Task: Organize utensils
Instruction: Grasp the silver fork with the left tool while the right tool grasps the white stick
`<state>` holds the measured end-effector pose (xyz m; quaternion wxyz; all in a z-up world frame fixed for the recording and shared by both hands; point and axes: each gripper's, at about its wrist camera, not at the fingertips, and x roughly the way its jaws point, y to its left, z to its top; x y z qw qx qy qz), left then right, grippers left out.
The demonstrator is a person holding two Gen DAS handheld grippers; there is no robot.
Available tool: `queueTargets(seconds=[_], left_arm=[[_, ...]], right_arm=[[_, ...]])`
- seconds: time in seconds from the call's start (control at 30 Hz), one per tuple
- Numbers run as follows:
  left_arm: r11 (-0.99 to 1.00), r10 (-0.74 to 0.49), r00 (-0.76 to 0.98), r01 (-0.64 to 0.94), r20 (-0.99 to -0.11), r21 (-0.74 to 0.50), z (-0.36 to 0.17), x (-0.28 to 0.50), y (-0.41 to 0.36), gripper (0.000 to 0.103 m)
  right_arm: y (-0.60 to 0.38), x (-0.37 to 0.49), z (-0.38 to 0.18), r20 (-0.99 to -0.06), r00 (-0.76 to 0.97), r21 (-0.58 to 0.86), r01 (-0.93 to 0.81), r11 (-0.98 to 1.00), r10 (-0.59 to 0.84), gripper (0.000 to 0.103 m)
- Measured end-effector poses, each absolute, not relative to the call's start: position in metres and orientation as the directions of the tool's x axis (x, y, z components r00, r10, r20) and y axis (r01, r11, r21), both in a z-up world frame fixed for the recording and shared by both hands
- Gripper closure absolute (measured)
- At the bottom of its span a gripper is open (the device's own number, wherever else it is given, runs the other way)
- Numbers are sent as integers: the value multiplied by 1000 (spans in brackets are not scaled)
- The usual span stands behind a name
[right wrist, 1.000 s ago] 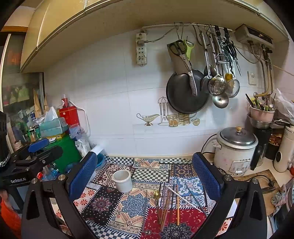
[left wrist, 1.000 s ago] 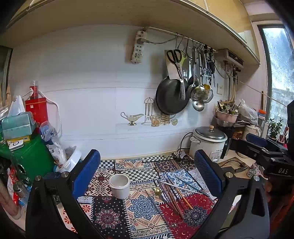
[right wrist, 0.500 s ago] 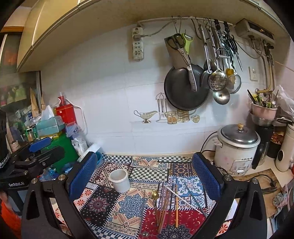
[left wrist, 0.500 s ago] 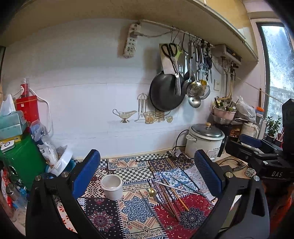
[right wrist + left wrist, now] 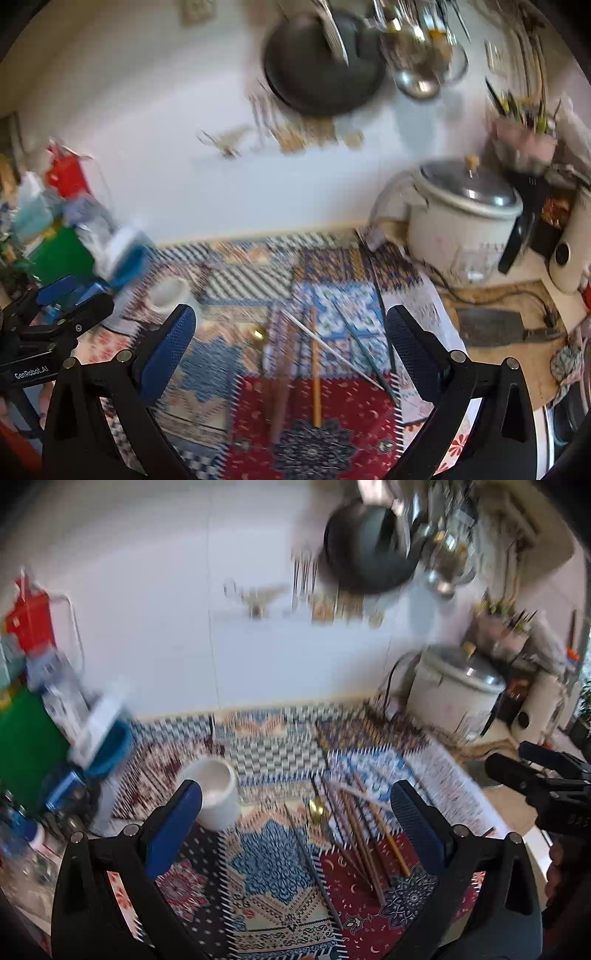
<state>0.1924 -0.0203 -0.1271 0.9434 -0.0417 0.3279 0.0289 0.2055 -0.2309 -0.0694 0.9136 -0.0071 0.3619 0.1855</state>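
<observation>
Both views blurred. My left claw (image 5: 295,823) gapes wide, nothing between its blue pads (image 5: 173,830); it hangs above the patterned cloth (image 5: 273,853) covering the counter (image 5: 517,295). My right claw (image 5: 286,339) is spread wide too, holding nothing, over the same cloth further right.

The utensils lie loose on the cloth, right of centre. In the left view: a bundle of brown chopsticks (image 5: 360,834) fanned toward me, a gold spoon (image 5: 317,808) just left of them, bowl pointing to the wall, and one dark stick (image 5: 314,864) lying apart on the left, running down the blue and cream panels. In the right view: an orange-yellow chopstick (image 5: 315,369) lying straight along my line of sight, a white stick (image 5: 332,350) crossing diagonally beside it, a dark green pair (image 5: 365,354) slanting further right, and the spoon left of them all. Brown ones at lower left too smeared to count.

The white cup (image 5: 216,794) stands upright on the cloth, left of the utensils and well apart from them; my left claw's left finger overlaps it in view. Cannot tell whether anything is inside.

Rice cooker (image 5: 461,221) sits at back right by the wall. Black pan (image 5: 317,62) hangs above. A cleaver (image 5: 491,326) lies on the bare counter to the right of the cloth.
</observation>
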Motion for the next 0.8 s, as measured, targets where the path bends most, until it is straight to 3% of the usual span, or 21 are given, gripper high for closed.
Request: queueTargets(seconds=[0.33, 0.53, 0.8], left_arm=[[991, 75, 556, -133, -828, 1, -234, 267, -43, 1], [990, 41, 434, -136, -900, -20, -279, 291, -54, 26], [961, -112, 338, -202, -934, -189, -302, 310, -51, 57]], right_arm=[[-262, 273, -157, -846, 491, 96, -245, 965, 209, 1], [-262, 300, -194, -898, 389, 96, -278, 956, 204, 8], [-244, 331, -225, -930, 271, 136, -375, 917, 249, 38]])
